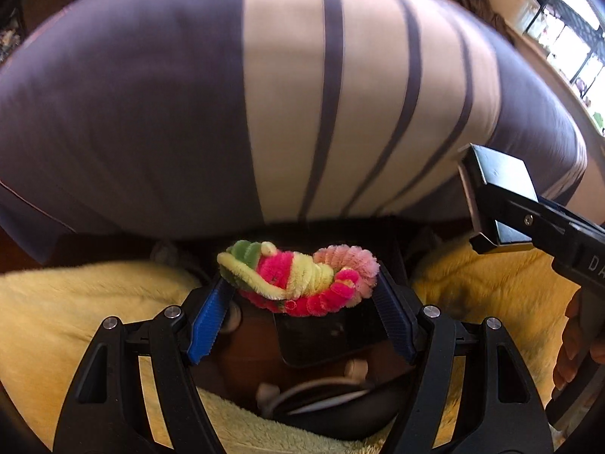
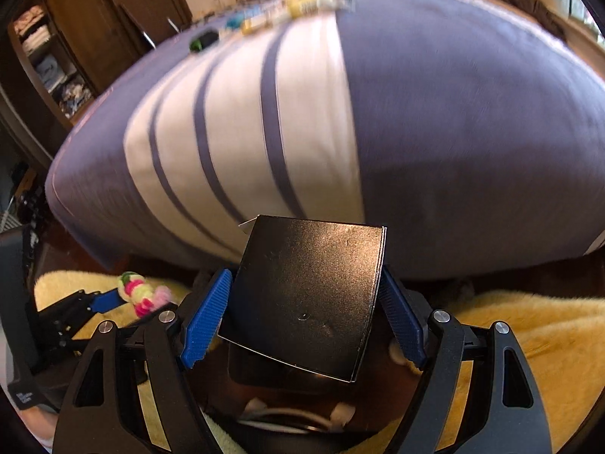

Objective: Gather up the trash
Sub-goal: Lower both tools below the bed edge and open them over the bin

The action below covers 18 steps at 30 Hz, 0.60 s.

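Observation:
My left gripper [image 1: 300,287] is shut on a twisted bundle of pink, yellow and green pipe cleaners [image 1: 298,278], held above a yellow fluffy rug. It also shows in the right wrist view [image 2: 141,295]. My right gripper [image 2: 304,297] is shut on a flat black cardboard box [image 2: 306,299], tilted between the blue pads [image 2: 206,321]. The box and right gripper show at the right of the left wrist view [image 1: 499,196].
A bed with a blue cover and white striped band [image 1: 287,94] fills the view ahead. Several small items [image 2: 280,11] lie on its far side. A yellow fluffy rug [image 2: 537,340] and dark floor lie below. Wooden shelves [image 2: 49,60] stand at the left.

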{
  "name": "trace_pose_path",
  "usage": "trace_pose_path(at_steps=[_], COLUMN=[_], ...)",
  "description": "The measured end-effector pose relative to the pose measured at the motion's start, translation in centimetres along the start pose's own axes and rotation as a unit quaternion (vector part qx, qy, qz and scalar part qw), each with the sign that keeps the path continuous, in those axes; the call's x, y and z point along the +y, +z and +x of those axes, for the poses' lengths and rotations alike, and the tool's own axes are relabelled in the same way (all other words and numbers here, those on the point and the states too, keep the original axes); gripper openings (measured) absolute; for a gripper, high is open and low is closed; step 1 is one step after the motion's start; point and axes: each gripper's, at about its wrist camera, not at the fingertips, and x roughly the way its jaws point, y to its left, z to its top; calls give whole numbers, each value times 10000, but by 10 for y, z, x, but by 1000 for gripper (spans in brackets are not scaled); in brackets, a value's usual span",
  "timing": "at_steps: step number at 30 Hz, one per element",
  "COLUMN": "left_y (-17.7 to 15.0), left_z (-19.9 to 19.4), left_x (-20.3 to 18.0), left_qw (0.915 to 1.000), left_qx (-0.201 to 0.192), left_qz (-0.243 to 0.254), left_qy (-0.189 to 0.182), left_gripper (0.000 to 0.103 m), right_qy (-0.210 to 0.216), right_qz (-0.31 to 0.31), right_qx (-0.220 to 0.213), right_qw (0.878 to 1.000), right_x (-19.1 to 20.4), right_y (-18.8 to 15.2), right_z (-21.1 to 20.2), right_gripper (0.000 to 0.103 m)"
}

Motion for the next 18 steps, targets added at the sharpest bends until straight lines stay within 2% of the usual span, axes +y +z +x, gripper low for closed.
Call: trace_pose_path(at_steps=[4,10,15,18], left_y=[-6,-10,-10,-9], left_z=[29,54,61,62], left_x=[-2,-10,-8,-7], left_qw=[9992,9967,9955,9954], left_qx=[398,763,905,914], left_qz=[31,249,256,245], left_qy=[-64,-112,-131,-153], left_gripper=[69,69,73,78], right_qy=[-64,-105,-27,-37], right_qz=[13,-133,-77,-25], right_qx=[441,883,927,881], right_qw=[9990,9959,9957,9961], right_x=[-1,7,7,3], right_y=[-11,-18,-14,-12], right_z=[29,60,64,61], right_gripper=[79,79,81,86])
